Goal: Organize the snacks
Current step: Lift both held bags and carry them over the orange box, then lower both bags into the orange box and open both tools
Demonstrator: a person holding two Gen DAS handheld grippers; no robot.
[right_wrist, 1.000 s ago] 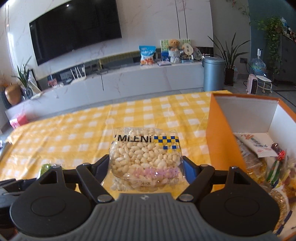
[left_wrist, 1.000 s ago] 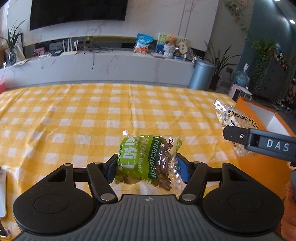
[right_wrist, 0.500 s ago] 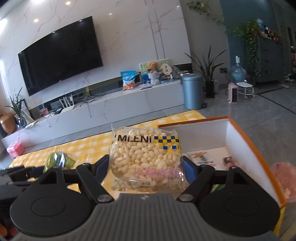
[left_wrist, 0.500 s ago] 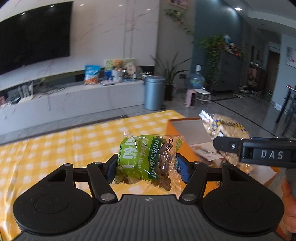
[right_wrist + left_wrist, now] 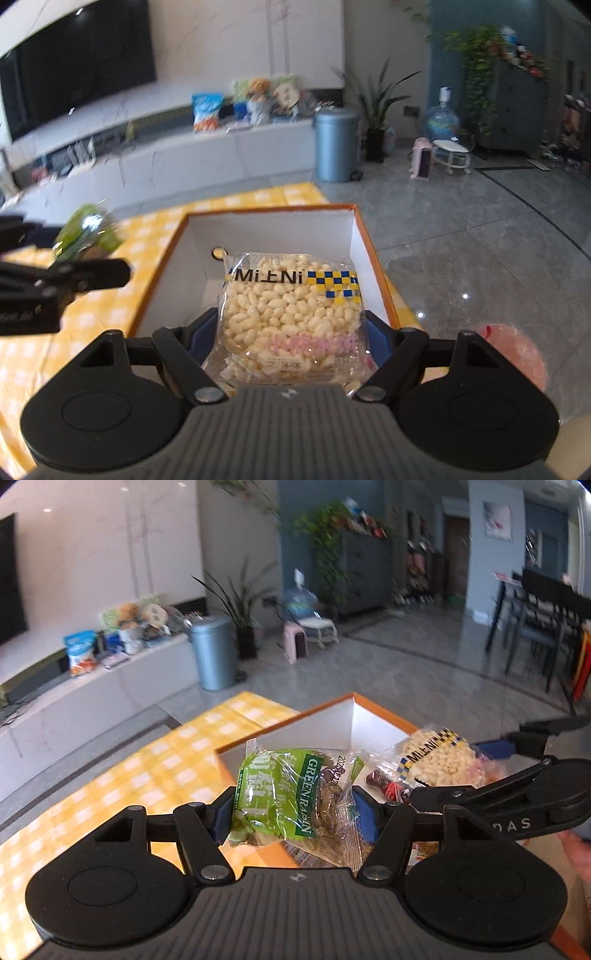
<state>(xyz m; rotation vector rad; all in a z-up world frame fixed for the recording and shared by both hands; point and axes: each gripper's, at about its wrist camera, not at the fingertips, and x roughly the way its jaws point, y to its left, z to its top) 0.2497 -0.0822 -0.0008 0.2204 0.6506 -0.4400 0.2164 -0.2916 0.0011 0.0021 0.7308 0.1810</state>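
The green raisin bag (image 5: 291,794) carries the words "GREEN RAISIN" in white on a green band, with larger white Chinese characters beside it, too creased to read. The puffed rice bag (image 5: 291,317) is printed "MiNi" in black beside a blue-and-yellow checker strip. The right gripper's (image 5: 476,771) side bears "DAS".

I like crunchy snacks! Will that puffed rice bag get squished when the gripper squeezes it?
Probably a little. The puffed rice bag is thin clear film, so it likely crinkles and gives. The puffs look airy, so it is probably light yet crushable. The right gripper holds it by its sides, seemingly unbroken.
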